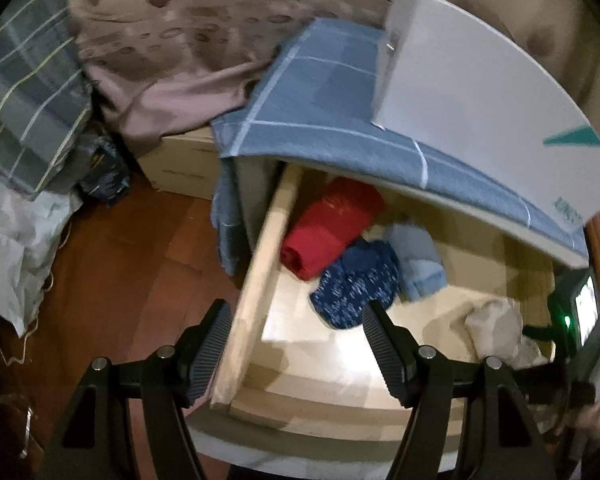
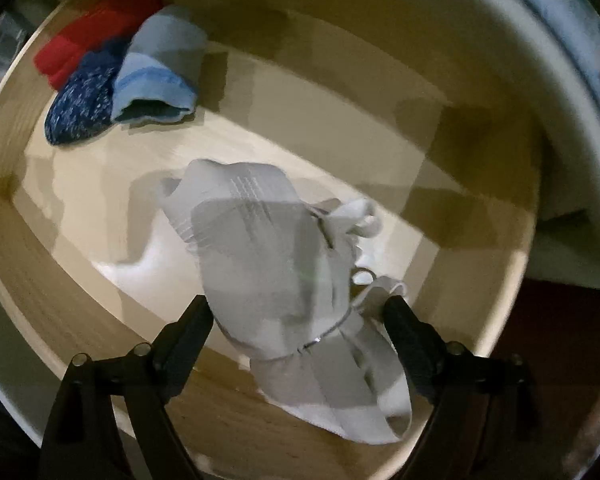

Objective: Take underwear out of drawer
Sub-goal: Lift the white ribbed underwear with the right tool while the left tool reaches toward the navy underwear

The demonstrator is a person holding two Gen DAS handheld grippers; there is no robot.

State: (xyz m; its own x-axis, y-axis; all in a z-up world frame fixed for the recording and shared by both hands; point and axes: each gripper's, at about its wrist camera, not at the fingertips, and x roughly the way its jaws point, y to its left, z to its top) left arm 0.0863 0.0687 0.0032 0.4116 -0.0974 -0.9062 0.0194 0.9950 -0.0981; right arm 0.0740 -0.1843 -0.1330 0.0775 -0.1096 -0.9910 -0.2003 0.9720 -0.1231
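The pale wooden drawer (image 1: pixel 256 264) stands pulled out. At its back left lie a red folded piece (image 1: pixel 332 224), a dark blue speckled piece (image 1: pixel 356 284) and a light blue piece (image 1: pixel 416 260). A crumpled white and grey undergarment (image 2: pixel 272 256) rests on the drawer floor (image 2: pixel 100 184). My right gripper (image 2: pixel 298 300) points straight down over it, jaws wide, the cloth lying between them without being pinched. My left gripper (image 1: pixel 296 308) hangs open above the drawer's left wall, holding nothing. The same white garment (image 1: pixel 496 320) shows at the right in the left wrist view.
A blue checked cloth (image 1: pixel 320 96) and a white box (image 1: pixel 480 92) lie on the cabinet top above the drawer. Left of the cabinet are red-brown floor (image 1: pixel 132 264), a cardboard box (image 1: pixel 180 160), plaid bedding (image 1: pixel 28 92) and a dotted beige sheet (image 1: pixel 172 40).
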